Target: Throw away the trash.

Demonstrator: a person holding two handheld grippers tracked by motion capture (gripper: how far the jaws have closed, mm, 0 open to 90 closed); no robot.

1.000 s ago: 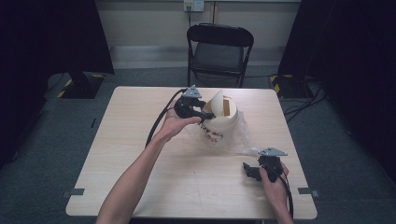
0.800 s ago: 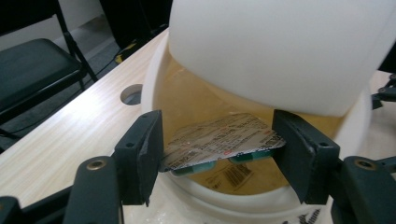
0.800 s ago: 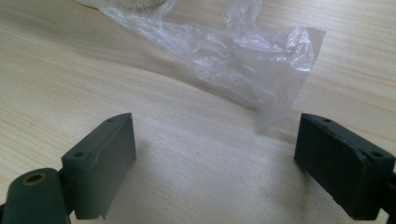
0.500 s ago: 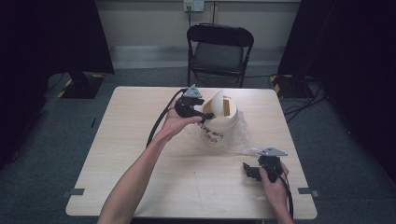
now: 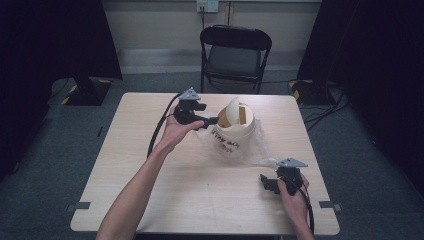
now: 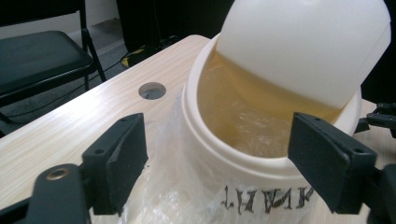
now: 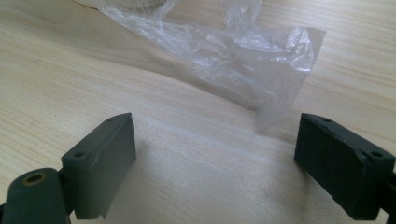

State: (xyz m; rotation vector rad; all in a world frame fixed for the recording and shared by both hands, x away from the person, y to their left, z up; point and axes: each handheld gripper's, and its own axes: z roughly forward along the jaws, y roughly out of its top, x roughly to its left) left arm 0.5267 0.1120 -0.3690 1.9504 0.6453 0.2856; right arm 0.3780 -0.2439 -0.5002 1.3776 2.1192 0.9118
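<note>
Since the earlier frame our left gripper has backed a little off the white bin, its jaws having just been opening, nothing between them now. We see the swing lid tilted and clear plastic bag hanging outside the bin, probably half-fitted as liner. Our right gripper rests near the bin, jaws wide apart, bag's loose end just ahead, likely waiting to grab it.

The left gripper has just been opening its two black fingers, which stand apart with nothing pressed between them. Just beyond sits a cream bucket on the wooden worktop, its lid tilted up. Crinkled clear plastic, probably a liner, shows inside.
</note>
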